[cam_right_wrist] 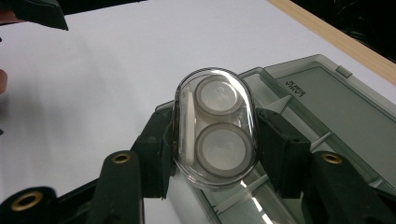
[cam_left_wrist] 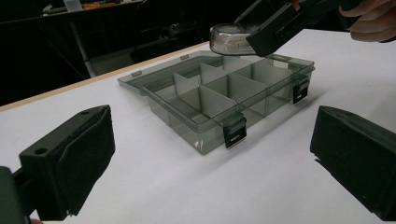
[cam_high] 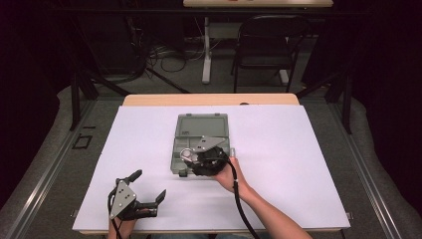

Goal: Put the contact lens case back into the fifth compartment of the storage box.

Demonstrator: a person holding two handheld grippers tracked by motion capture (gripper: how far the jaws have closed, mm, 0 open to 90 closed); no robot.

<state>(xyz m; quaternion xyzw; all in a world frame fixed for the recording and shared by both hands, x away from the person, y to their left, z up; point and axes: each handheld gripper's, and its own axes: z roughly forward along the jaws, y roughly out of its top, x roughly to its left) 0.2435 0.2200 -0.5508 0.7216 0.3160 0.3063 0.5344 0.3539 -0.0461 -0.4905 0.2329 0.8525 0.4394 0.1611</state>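
White table [cam_high: 298,164]: the right gripper [cam_high: 191,158], clamped on a clear capsule [cam_right_wrist: 215,128], hangs directly over the open box [cam_left_wrist: 219,95], while the left gripper [cam_high: 149,186] rests wide open nearby.

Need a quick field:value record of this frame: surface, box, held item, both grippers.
surface: white table top
organizer box: grey translucent, lid open and lying flat behind it, dividers inside, two black latches in front, compartments look empty
held item: clear oval case with round white pads inside
right gripper: shut on the clear oval case, holding it above the box's near edge
left gripper: open, empty, low over the table, off to the box's near left
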